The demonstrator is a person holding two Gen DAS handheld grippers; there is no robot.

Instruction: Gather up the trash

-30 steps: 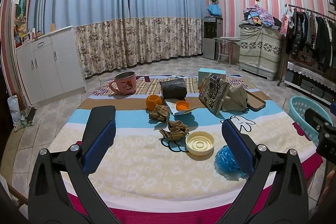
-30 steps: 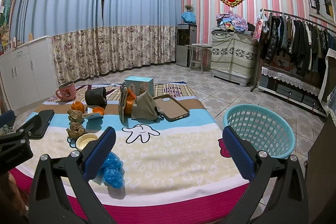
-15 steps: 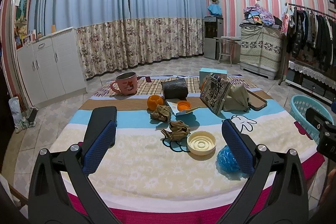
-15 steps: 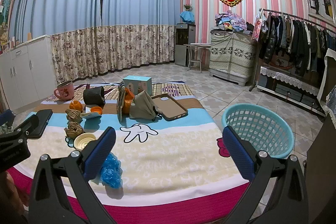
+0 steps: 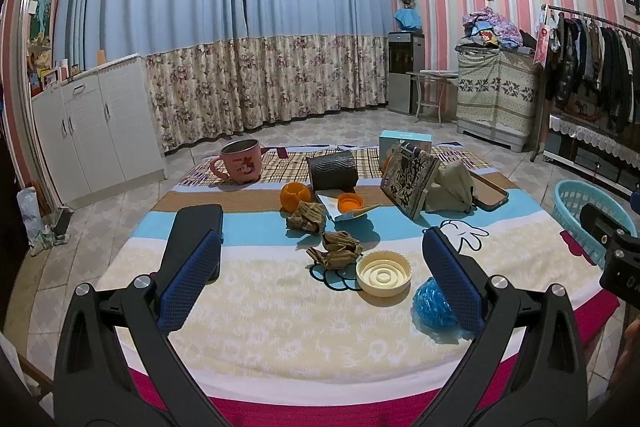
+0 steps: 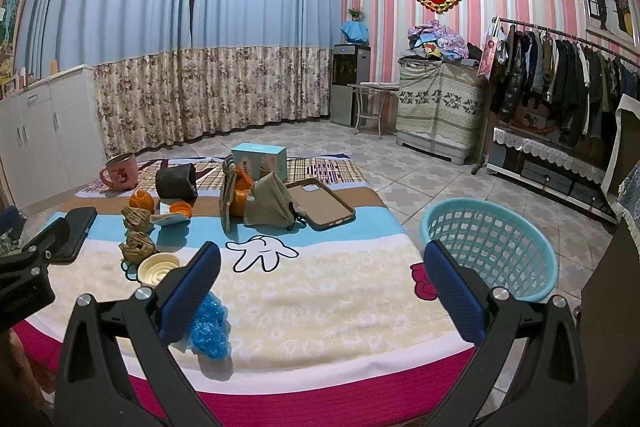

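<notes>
Item one, nearest: my left gripper and right gripper, both with jaws wide apart and empty, hover over the near edge of the striped cartoon-print tablecloth. Crumpled blue plastic wrapper lies just beside the left gripper's right finger and the right gripper's left finger. Beyond: cream round plastic lid, two crumpled brown paper wads, orange peel. Turquoise plastic basket sits on the floor right of the table. Writing on the pale blue box is unreadable. Little has shifted since half a second ago.
</notes>
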